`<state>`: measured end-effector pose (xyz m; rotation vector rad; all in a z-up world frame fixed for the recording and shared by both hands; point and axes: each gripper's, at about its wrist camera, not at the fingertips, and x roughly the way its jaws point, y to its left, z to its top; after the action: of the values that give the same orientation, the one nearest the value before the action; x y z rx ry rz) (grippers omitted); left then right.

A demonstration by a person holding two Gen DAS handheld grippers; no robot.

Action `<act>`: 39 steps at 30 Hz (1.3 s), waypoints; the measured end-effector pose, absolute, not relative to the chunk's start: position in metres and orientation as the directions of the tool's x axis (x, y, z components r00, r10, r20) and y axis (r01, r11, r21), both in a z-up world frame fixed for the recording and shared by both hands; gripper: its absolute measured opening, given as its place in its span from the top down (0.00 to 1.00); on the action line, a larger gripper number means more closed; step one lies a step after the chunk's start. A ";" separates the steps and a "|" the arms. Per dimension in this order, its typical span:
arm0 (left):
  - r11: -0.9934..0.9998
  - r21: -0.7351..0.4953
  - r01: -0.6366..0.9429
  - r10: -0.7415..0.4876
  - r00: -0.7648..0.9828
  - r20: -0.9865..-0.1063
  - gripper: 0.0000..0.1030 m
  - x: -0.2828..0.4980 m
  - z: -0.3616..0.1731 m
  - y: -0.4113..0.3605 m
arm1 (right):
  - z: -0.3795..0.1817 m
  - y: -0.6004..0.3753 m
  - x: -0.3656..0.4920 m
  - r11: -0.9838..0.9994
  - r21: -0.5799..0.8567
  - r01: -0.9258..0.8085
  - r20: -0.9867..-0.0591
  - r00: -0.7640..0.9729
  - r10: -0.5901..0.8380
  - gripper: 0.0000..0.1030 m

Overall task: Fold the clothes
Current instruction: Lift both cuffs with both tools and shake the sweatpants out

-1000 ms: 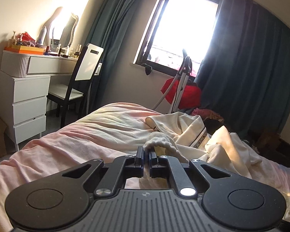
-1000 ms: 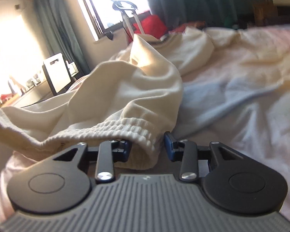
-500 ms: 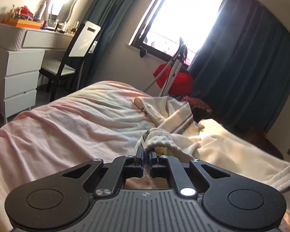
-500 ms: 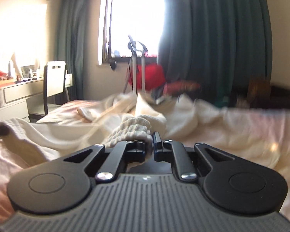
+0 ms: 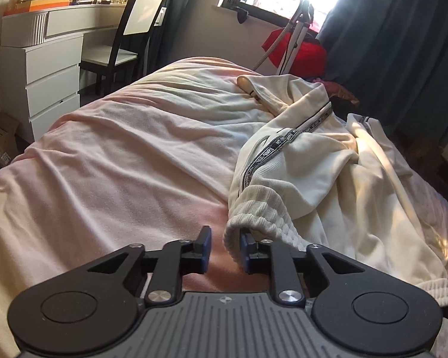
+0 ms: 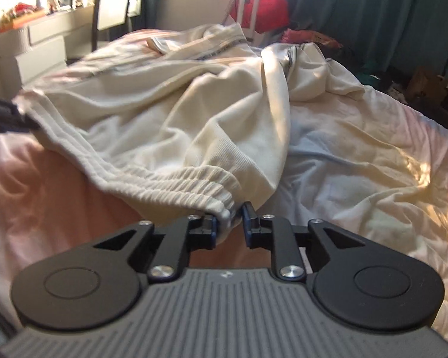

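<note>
1. The garment, cream trousers [image 5: 307,161] with a printed dark side stripe, lies rumpled on the right half of the bed [image 5: 134,155], its ribbed waistband [image 6: 176,185] stretched across the near edge toward both cameras.
2. The left hand-held gripper [image 5: 224,246] has its jaws parted; one end of the waistband hangs in the gap, touching the right pad, but nothing is pinched.
3. The right hand-held gripper [image 6: 228,223] is likewise spread, with the other end of the waistband sitting loosely between the pads, against the left one.
4. My reading of the step: the trousers are laid out by the waistband and set on the bed, at the point of letting go, so folding proper is hardly begun.
5. The next move probably calls for smoothing the legs flat, since they lie bunched and crossed, then taking hold where a fold line can run straight.
6. Hard to make out: the leg ends are lost in folds toward the far side, and I cannot tell which leg lies on top.
7. The right view is blurred, so the stripe lettering is unreadable there.
8. A dark shape at the left edge of the right view is likely the other gripper, cut off.
9. The bed's far right edge falls into shadow.
</note>
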<state>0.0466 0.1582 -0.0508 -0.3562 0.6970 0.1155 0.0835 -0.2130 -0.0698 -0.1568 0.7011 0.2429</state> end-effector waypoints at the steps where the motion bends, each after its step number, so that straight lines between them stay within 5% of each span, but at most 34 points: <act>1: 0.927 -0.300 -0.224 -0.019 0.773 -0.635 0.46 0.045 -0.049 0.160 | -0.066 -0.218 0.081 0.957 -0.029 -0.289 -0.652 0.731 0.201 0.79; 3: 0.914 -0.337 -0.227 -0.029 0.791 -0.611 0.41 0.043 -0.045 0.164 | -0.062 -0.233 0.073 0.952 0.058 -0.301 -0.643 0.719 0.266 0.77; 5: 0.899 -0.372 -0.229 -0.037 0.809 -0.587 0.33 0.040 -0.041 0.168 | -0.057 -0.249 0.068 0.946 0.169 -0.277 -0.623 0.714 0.320 0.63; 7: 0.884 -0.408 -0.230 -0.045 0.826 -0.562 0.26 0.037 -0.038 0.172 | -0.054 -0.266 0.066 0.925 0.295 -0.239 -0.583 0.722 0.372 0.38; 9: 0.867 -0.443 -0.229 -0.051 0.842 -0.537 0.19 0.035 -0.034 0.176 | -0.056 -0.284 0.070 0.876 0.442 -0.193 -0.531 0.730 0.429 0.27; 15: 0.801 -0.548 -0.240 -0.109 0.843 -0.527 0.18 0.055 -0.047 0.185 | -0.095 -0.308 0.104 0.781 0.625 -0.013 -0.554 0.697 0.455 0.25; 21: 0.822 -0.532 -0.204 -0.176 0.798 -0.577 0.26 0.080 -0.074 0.171 | -0.127 -0.298 0.127 0.755 0.654 0.046 -0.590 0.657 0.470 0.25; 27: 0.860 -0.484 -0.165 -0.169 0.800 -0.575 0.60 0.084 -0.078 0.158 | -0.144 -0.278 0.133 0.672 0.740 0.019 -0.521 0.648 0.555 0.28; 29: 0.859 -0.481 -0.173 -0.160 0.803 -0.575 0.75 0.086 -0.075 0.161 | -0.139 -0.270 0.130 0.692 0.722 -0.024 -0.515 0.650 0.559 0.51; 33: 0.838 -0.522 -0.159 -0.181 0.822 -0.540 0.85 0.091 -0.053 0.172 | -0.133 -0.272 0.119 0.642 0.766 -0.013 -0.472 0.667 0.576 0.68; 39: 0.877 -0.442 -0.185 -0.067 0.866 -0.495 0.86 0.126 0.022 0.200 | -0.123 -0.232 0.106 0.535 0.844 -0.030 -0.383 0.665 0.641 0.74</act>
<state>0.1261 0.1996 0.0222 -0.5021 0.5252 0.0649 0.1061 -0.2320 -0.1226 0.9307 0.7547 0.4481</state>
